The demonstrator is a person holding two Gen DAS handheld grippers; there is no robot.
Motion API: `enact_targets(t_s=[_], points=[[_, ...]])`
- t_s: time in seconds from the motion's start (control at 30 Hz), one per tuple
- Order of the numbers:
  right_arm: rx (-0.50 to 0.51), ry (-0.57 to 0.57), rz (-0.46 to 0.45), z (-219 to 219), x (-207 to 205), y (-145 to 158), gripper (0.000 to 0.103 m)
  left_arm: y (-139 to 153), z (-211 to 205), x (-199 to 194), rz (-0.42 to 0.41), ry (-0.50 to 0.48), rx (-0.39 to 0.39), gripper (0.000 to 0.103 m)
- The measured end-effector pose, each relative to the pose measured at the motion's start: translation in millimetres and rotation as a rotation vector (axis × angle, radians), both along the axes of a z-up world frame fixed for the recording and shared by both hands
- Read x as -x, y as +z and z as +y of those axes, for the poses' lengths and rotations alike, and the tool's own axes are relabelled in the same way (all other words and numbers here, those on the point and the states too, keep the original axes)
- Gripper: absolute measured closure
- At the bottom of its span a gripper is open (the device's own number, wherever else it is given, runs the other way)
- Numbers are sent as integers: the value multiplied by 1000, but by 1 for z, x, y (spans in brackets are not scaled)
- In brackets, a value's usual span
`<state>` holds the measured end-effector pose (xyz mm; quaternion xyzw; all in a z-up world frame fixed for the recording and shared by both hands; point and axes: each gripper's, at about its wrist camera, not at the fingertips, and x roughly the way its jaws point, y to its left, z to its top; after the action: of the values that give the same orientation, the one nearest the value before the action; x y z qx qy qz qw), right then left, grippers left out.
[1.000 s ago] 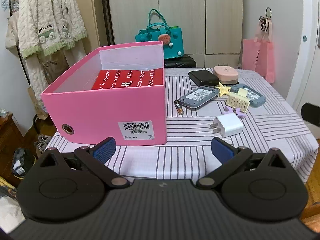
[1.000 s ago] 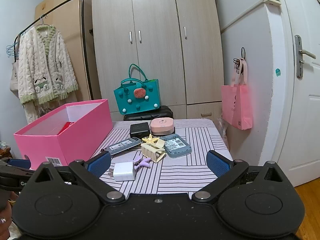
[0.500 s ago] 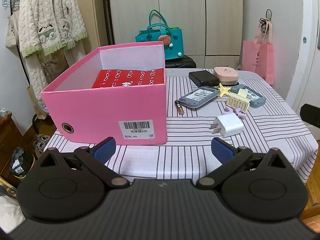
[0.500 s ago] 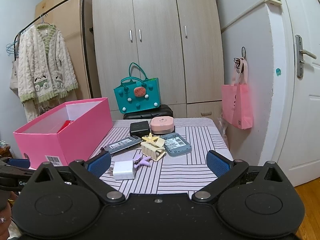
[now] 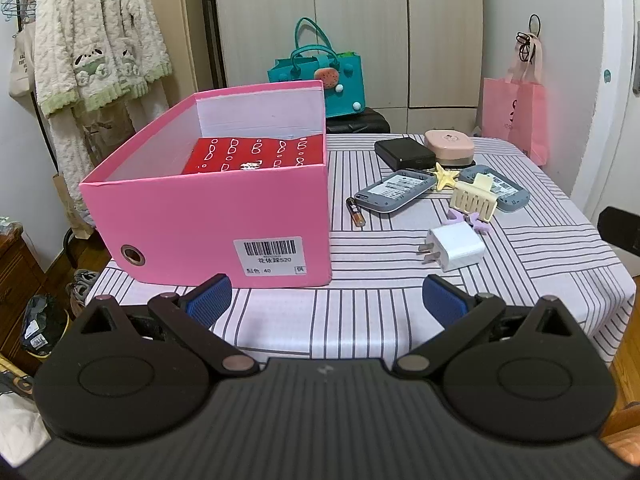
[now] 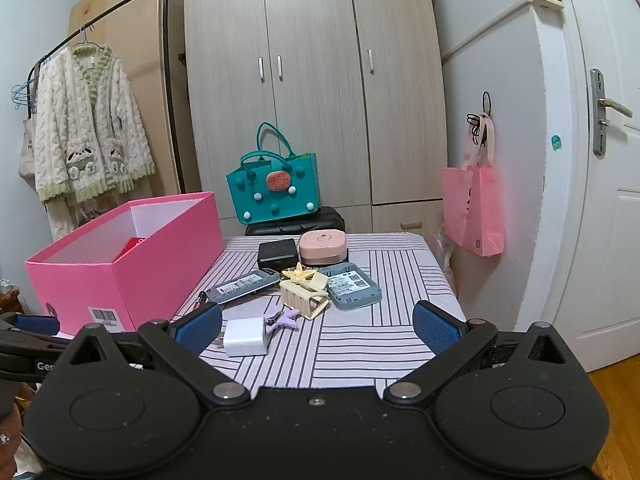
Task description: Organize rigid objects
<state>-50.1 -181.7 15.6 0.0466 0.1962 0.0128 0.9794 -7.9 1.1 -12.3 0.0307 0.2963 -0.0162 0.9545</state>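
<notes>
The striped counter carries a pink box along its left edge, with a red packet inside. The clutter of devices, clips and a white charger sits between the box and the right edge. Bare cloth runs along the near edge. The left tool and the right tool are both released and hold nothing, hovering at that near edge.

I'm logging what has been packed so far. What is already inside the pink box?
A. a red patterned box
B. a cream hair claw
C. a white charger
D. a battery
A: a red patterned box lies inside the pink box; the other three things are out on the striped tablecloth.
</notes>
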Motion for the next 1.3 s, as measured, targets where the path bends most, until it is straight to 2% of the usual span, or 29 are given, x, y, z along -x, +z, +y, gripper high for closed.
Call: enact_targets(t_s=[0.27,0.47,0.67,0.87,0.97,1.1,1.23,1.3], points=[[-17,12,6,-2,0,1,0,3,-2,-1,13,-12,1,0],[-20,44,-21,-8,-4,10,0,20,6,-5,29,-33,18,0],[-24,132,-39,-3,-17,12,0,47,12,-12,31,-137,-15,0],[-51,237,74,16,-52,-5,0,76,26,-28,37,-240,-104,1],[-63,266,140,28,-71,-17,1,88,39,-45,31,-230,-189,1],[-22,298,178,47,-88,-28,9,95,67,-79,71,-191,-272,1],[-10,320,258,60,-107,-36,18,101,101,-115,138,-183,-276,0],[11,315,288,65,-114,-39,23,101,119,-138,206,-170,-250,0]])
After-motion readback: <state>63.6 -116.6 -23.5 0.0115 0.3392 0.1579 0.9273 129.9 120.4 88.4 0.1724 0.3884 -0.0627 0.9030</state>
